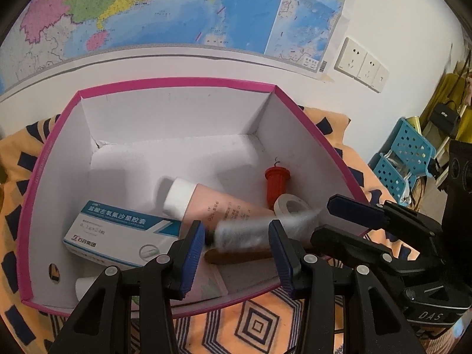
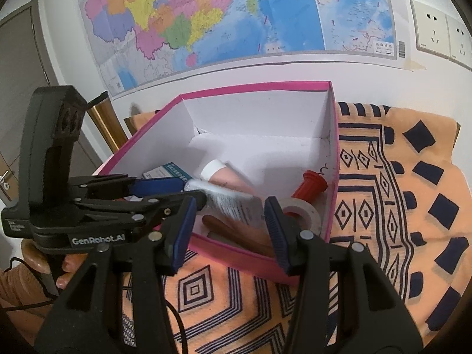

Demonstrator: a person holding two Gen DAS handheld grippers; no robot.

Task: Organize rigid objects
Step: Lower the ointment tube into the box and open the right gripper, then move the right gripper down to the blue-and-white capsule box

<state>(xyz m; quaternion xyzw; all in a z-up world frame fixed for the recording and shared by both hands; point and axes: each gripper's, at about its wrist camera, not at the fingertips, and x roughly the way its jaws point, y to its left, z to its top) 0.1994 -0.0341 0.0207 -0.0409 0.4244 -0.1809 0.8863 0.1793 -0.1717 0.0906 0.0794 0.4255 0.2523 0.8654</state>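
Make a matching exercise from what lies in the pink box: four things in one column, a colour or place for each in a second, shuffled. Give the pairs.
Things:
1. medicine carton
2. corkscrew
3. tape roll
4. tube's cap

Descriptions:
A. red, by the box's right wall
B. white ring beside the red piece
C. white, on a pale pink tube
D. white and blue, printed, at the left

Pairs: 1-D, 2-A, 3-B, 4-C

Pink-edged box (image 1: 177, 88) on patterned orange cloth (image 1: 259, 324), holding a medicine carton (image 1: 118, 233), pink tube (image 1: 218, 206), red plug (image 1: 275, 184), tape roll (image 1: 290, 206). Left tongs (image 1: 236, 253) over near rim, blurred white item (image 1: 259, 227) between pads. Right tongs (image 1: 339, 221) alongside.
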